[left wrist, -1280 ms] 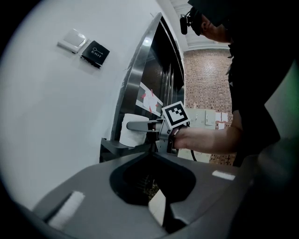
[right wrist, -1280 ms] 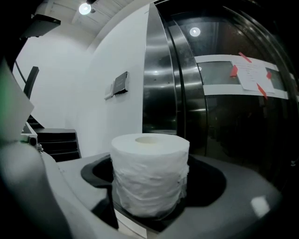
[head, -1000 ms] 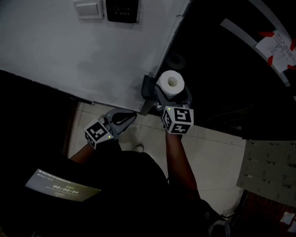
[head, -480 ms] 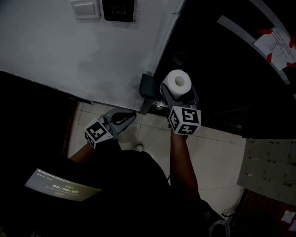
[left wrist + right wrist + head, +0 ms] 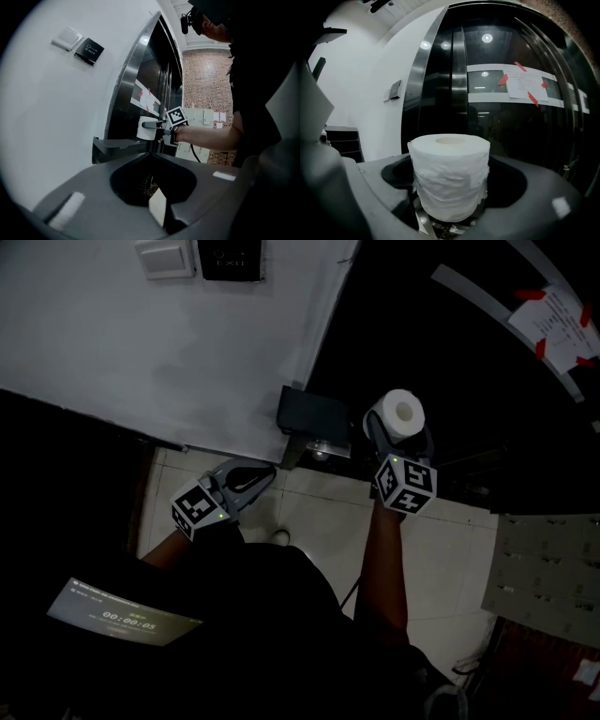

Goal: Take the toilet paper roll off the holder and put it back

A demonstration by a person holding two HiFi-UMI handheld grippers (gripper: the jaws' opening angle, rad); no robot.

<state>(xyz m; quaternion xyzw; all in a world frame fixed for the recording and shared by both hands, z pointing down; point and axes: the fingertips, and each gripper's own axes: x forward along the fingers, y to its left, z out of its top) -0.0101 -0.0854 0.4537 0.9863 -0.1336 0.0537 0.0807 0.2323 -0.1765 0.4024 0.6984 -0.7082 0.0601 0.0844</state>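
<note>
Two grippers — right gripper [image 5: 398, 432] clamps upright white toilet paper roll [image 5: 450, 180], right of centre; left gripper [image 5: 270, 472] closed, empty — centre-left.

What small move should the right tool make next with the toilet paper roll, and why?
Probably swing it back toward the holder: the right tool grips the toilet paper roll upright, already off and apart from the holder, so only the return remains.

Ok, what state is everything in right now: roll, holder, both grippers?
holder: empty, fixed on the wall
right gripper: jaws shut on the toilet paper roll
toilet paper roll: off the holder, upright
left gripper: jaws together, nothing between them
</note>
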